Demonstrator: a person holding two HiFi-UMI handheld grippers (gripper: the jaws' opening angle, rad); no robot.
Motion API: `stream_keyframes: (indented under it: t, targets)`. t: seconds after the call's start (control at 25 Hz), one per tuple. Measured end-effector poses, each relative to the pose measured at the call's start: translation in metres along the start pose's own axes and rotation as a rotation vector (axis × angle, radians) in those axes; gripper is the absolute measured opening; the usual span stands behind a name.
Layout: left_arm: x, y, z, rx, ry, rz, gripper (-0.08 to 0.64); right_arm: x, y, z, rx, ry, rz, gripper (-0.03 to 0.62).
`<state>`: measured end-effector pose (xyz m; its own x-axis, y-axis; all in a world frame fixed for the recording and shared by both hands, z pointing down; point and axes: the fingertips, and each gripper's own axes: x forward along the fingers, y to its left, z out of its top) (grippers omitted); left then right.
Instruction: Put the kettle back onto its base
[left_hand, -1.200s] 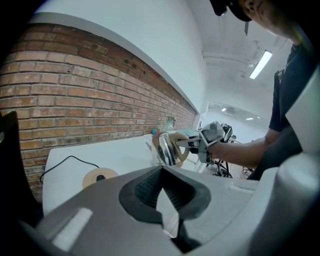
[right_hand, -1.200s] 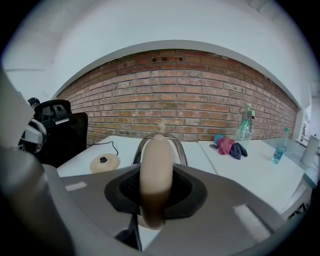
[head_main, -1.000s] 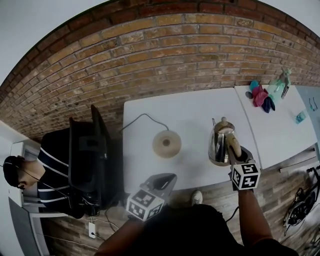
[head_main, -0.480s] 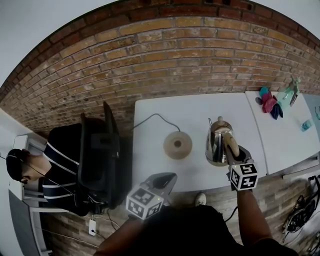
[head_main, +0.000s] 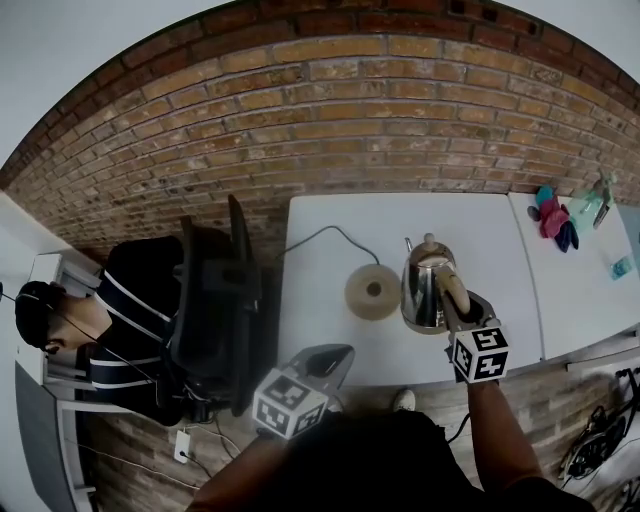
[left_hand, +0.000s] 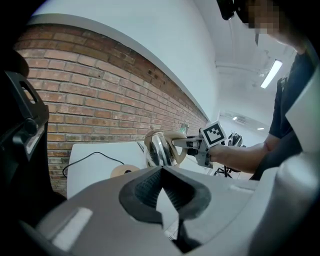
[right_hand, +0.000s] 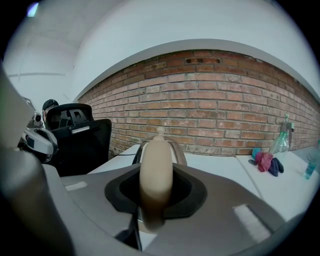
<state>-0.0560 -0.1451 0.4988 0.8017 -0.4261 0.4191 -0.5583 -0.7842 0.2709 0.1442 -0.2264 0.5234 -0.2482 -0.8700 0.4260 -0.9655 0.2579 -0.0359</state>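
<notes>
A person standing at a white counter (head_main: 480, 225) in front of a brick wall (head_main: 300, 120) is holding a two-fingered gripper in each hand. The right gripper (head_main: 450, 295) is clenching its fingers on the beige handle (right_hand: 156, 170) of a shiny steel kettle (head_main: 423, 290). Seen from that gripper, the handle is filling the gap between the fingers, with the lid knob showing just above it. The kettle is being held upright just to the right of its round base (head_main: 373, 292), beside it and not on it. No view is showing whether its underside is resting on the counter or hanging slightly above it. The base is lying flat near the middle of the counter, its dark cord (head_main: 322, 238) trailing toward the left edge. The left gripper (head_main: 338, 357) is hovering at the near edge of the counter, well apart from the kettle, its fingers pressed together with nothing between them.

The kettle is gripped and close to the base, but the placing is not yet done. It appears to need a short move to the left, centring over the base and lowering onto it before the fingers let go. At the far left, another person (head_main: 100, 330) is sitting by a black chair (head_main: 215, 310).
</notes>
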Motion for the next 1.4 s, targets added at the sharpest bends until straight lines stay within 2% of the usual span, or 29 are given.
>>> stream_keyframes:
  t: [0.84,1.4]
  targets:
    - [-0.032,0.03,-0.006,-0.067,-0.059,0.102,0.002,0.086,0.069,0.057,-0.054,-0.042,0.147,0.098]
    - [-0.042,0.039,-0.007,-0.098,-0.087,0.137,0.002,0.13,0.088,0.049,-0.063,0.005,0.174,0.098]
